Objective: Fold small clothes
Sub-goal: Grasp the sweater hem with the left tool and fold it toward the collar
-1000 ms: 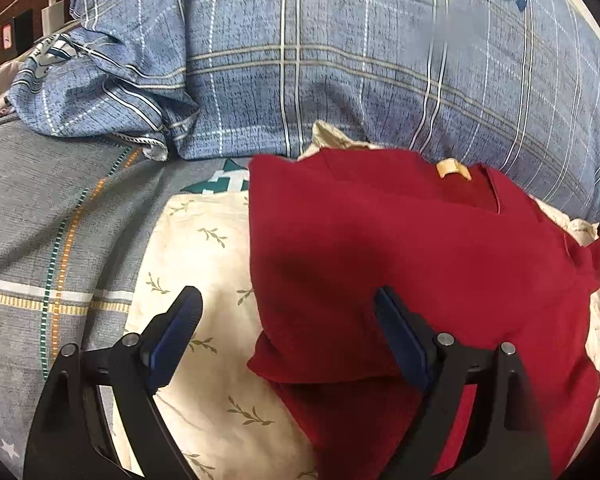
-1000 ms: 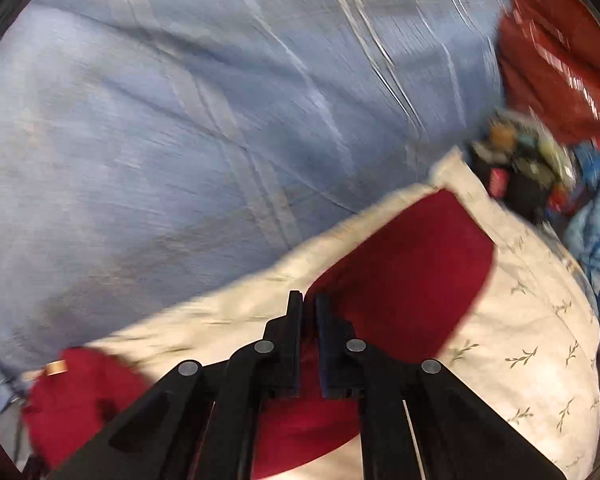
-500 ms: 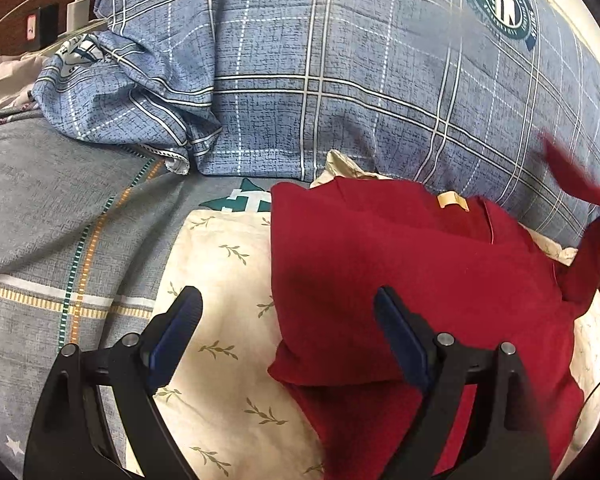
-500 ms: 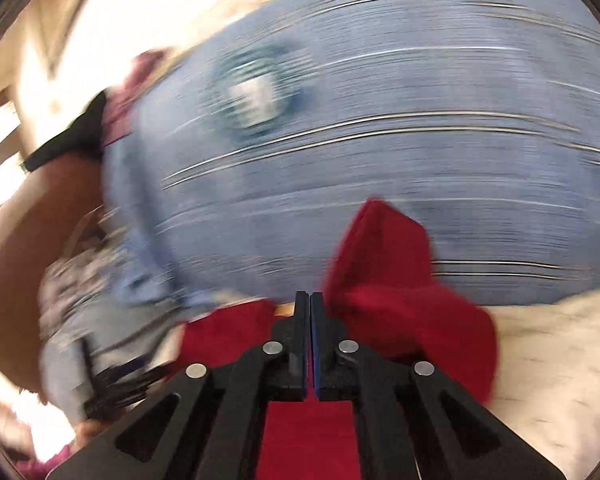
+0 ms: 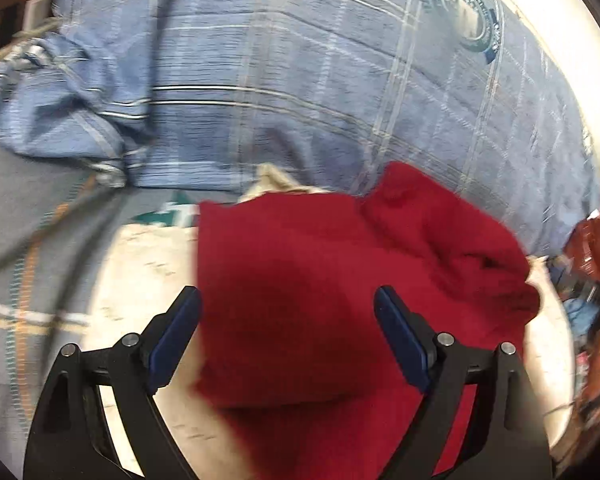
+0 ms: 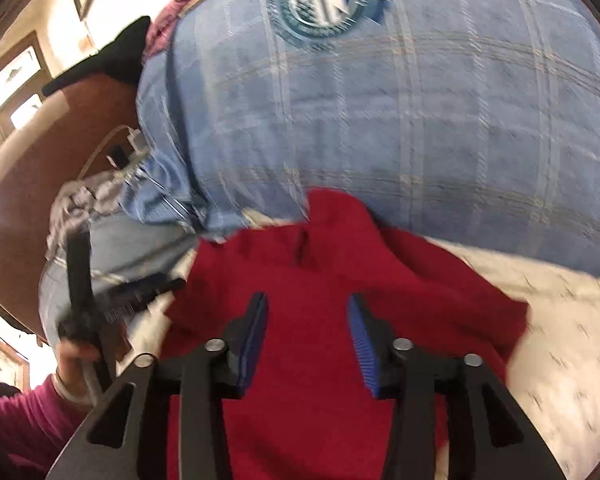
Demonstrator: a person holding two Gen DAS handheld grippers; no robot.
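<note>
Now the right gripper (image 6: 307, 322) has just been opening its fingers — nothing between them — above the red garment (image 6: 340, 280); the left gripper (image 5: 287, 316) at nine o'clock gapes wide, empty.

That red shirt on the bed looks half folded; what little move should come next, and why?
Probably a light press to flatten the flap. The red shirt has a lumpy fold at its far end, and the right hand-held gripper, jaws just opened with nothing between them, hovers over it. The left hand-held gripper hangs open too.

garment: red top (image 5: 300, 280), soft plain fabric
state: partly folded, right sleeve flopped inward and rumpled
place: on cream leaf-print cloth (image 5: 148, 272), against blue plaid pillow (image 5: 300, 80)
</note>
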